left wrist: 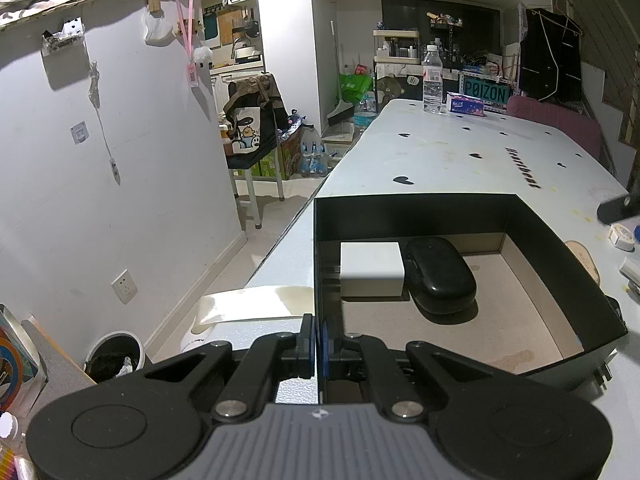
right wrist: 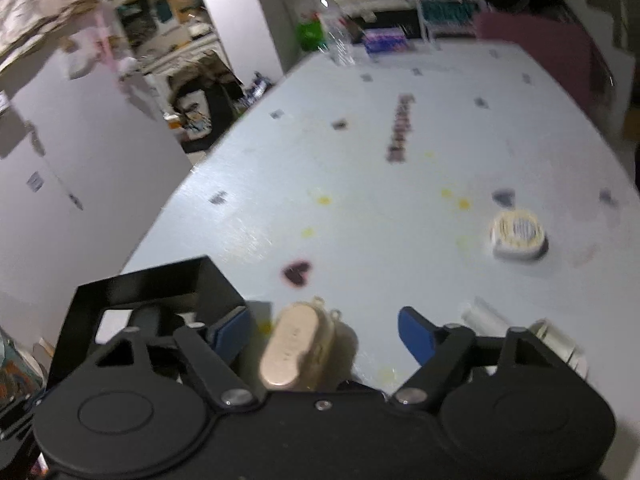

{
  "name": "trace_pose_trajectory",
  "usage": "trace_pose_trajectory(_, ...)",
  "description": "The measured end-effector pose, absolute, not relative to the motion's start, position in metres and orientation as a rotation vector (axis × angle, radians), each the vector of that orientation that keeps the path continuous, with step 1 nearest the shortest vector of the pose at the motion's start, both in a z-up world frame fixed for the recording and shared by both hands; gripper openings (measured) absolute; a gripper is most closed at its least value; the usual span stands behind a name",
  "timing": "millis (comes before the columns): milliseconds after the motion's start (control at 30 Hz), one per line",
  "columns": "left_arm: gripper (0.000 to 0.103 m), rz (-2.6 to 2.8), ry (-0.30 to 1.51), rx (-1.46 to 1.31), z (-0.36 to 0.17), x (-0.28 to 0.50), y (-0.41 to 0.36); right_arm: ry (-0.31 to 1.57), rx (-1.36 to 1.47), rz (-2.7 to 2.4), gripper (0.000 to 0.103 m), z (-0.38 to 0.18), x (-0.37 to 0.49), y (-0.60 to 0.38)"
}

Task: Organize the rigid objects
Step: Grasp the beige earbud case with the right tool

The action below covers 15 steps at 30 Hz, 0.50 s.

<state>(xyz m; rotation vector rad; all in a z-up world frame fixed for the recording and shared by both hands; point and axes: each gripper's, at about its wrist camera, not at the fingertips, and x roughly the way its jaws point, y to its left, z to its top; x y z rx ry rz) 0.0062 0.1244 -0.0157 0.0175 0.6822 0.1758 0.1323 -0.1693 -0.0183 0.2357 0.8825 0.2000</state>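
The left claw (left wrist: 318,350) pinches the near wall of a black box (left wrist: 552,256) holding a white block (left wrist: 371,270) and black oval case (left wrist: 438,276), while the right claw (right wrist: 326,332) gapes around a tan oval case (right wrist: 298,346) on the counter (right wrist: 360,184).

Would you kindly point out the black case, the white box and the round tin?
black case (left wrist: 440,276), left wrist view, top of lid
white box (left wrist: 371,266), left wrist view, top face
round tin (right wrist: 518,229), right wrist view, lid centre
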Motion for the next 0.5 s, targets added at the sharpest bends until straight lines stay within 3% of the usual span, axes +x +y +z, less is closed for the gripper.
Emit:
trace_pose_trajectory(367, 0.003, 0.178, 0.682, 0.019, -0.016, 0.006, 0.125, 0.948, 0.319, 0.179, 0.072, -0.051, 0.143, -0.144)
trace_pose_trajectory(500, 0.003, 0.178, 0.681, 0.02, -0.015, 0.006, 0.125, 0.975, 0.301, 0.176, 0.057, -0.057, 0.144, -0.14)
